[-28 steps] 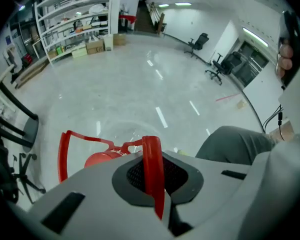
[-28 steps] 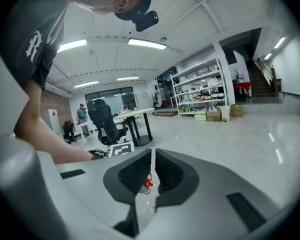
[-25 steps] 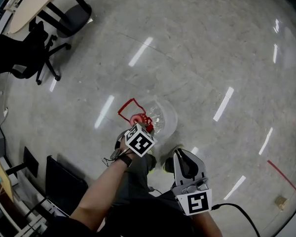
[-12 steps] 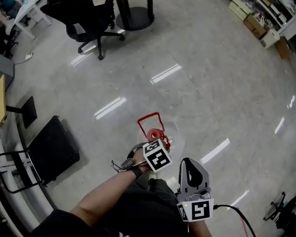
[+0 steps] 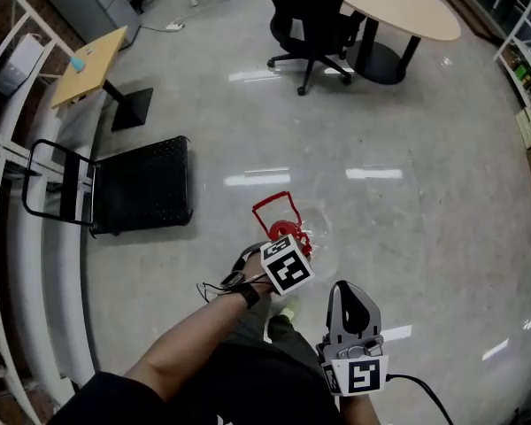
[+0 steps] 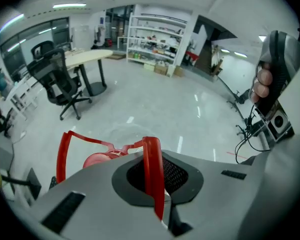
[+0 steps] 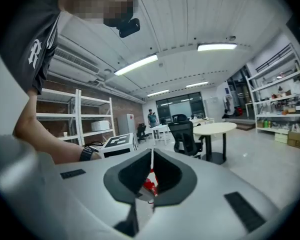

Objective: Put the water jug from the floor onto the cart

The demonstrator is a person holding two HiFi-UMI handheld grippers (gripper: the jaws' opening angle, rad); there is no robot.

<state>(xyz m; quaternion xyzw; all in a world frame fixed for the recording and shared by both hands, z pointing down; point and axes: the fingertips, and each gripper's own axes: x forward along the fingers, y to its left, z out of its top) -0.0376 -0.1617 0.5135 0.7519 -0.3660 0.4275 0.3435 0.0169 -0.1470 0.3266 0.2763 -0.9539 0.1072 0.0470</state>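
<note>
Swung round toward the black flat cart (image 5: 142, 184), the clear plastic water jug with a red cap (image 5: 292, 230) hangs off the floor. The left gripper (image 6: 154, 179) pinches its red handle (image 6: 65, 154). The right gripper (image 7: 151, 176) is pressed together, empty. Swinging may slip that thin handle loose.

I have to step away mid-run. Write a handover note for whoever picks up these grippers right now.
The left hand-held gripper is shut on the jug's red handle. The jug hangs below it, just ahead of the person.
The right hand-held gripper is shut and empty, held beside the left one.
The cart stands off to the person's left, apart from the jug.
Done: handle gripped. It isn't clear whether the jug is off the floor.
Left: carry the jug to the cart, set it on the deck, release.
</note>
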